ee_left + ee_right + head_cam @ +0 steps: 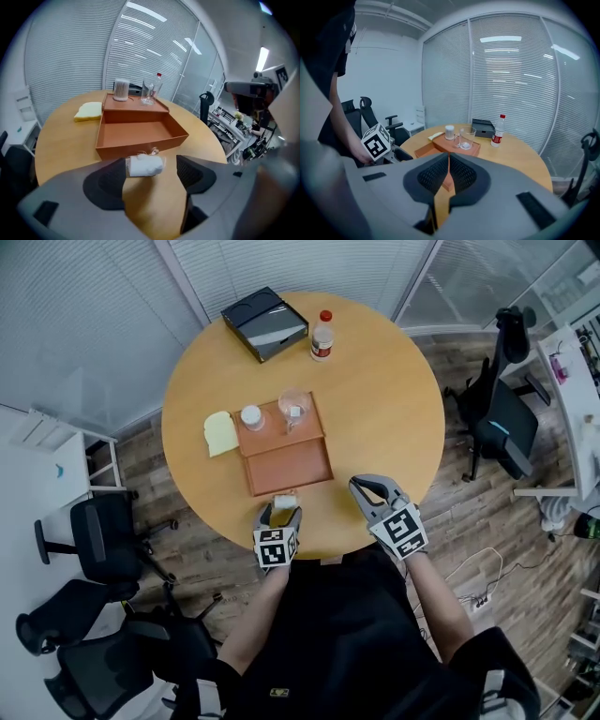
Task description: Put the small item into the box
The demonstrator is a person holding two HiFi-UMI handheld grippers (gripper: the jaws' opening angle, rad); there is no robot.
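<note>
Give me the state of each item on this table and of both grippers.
left gripper: open, small white item between its jaws, not gripped.
right gripper: shut, empty.
small white item: lying on the table, outside the box.
box: open, empty.
glass: upright.
bottle: upright, capped.

Grey moulded shells on left gripper [284, 509] and right gripper [367, 487]; black mesh-textured pads [104, 182] lining the fingers; behind the fingers of each, a white cube [276, 547] with black square markers; black short-sleeved top [347, 634] worn, forearms bare; small yellow mark on its front.
</note>
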